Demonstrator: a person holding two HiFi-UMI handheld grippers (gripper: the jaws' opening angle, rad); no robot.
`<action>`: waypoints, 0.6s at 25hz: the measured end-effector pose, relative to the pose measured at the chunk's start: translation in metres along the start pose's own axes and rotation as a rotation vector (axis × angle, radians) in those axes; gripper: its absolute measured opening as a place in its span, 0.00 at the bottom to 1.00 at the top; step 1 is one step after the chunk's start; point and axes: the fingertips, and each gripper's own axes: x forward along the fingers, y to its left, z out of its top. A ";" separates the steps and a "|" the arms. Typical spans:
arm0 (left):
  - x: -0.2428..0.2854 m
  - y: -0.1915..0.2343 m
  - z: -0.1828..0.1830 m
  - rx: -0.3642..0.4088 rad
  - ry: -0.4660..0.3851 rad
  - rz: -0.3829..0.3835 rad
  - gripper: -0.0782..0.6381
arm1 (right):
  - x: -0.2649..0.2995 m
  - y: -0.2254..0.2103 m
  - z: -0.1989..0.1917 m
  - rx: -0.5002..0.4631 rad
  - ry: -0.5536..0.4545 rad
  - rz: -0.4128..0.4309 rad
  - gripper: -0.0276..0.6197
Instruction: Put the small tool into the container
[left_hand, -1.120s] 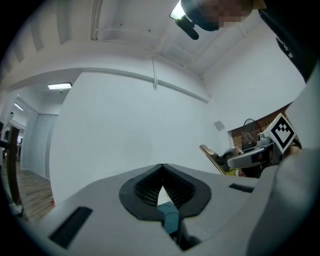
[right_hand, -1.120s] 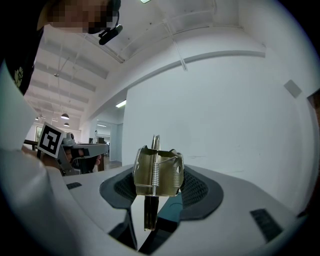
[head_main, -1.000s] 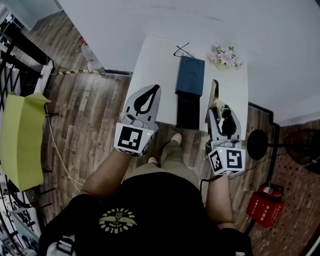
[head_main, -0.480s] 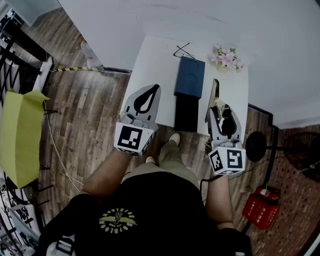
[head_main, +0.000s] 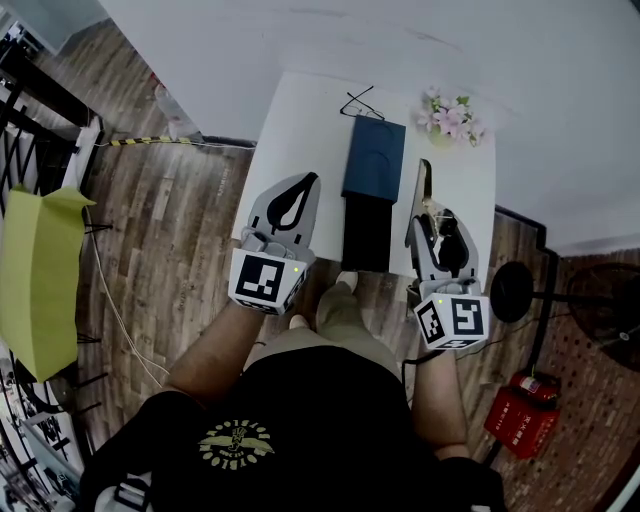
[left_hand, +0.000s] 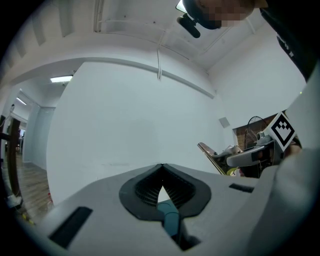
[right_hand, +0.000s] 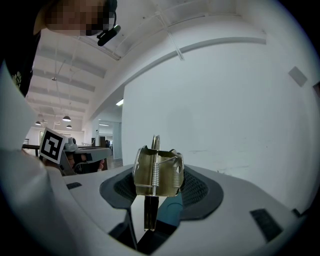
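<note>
Brass-coloured metal shows in the right gripper (head_main: 438, 225) (right_hand: 159, 192), whose jaws are clamped on the small tool (head_main: 427, 190) (right_hand: 158, 170), a spring-loaded clip with a thin blade sticking out past the tips. The tool is held over the right part of the white table (head_main: 300, 130), just beside the dark blue container (head_main: 374, 158) and outside it. The left gripper (head_main: 312, 182) (left_hand: 161, 172) hangs at the table's near left edge, jaws together on nothing.
</note>
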 end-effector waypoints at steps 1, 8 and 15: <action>0.003 0.000 -0.001 -0.002 0.001 0.001 0.12 | 0.003 -0.002 -0.001 0.003 0.005 0.002 0.39; 0.025 0.000 -0.017 -0.016 0.032 0.005 0.12 | 0.021 -0.014 -0.017 0.027 0.036 0.019 0.39; 0.044 0.002 -0.042 -0.024 0.075 0.003 0.12 | 0.038 -0.025 -0.041 0.063 0.080 0.038 0.39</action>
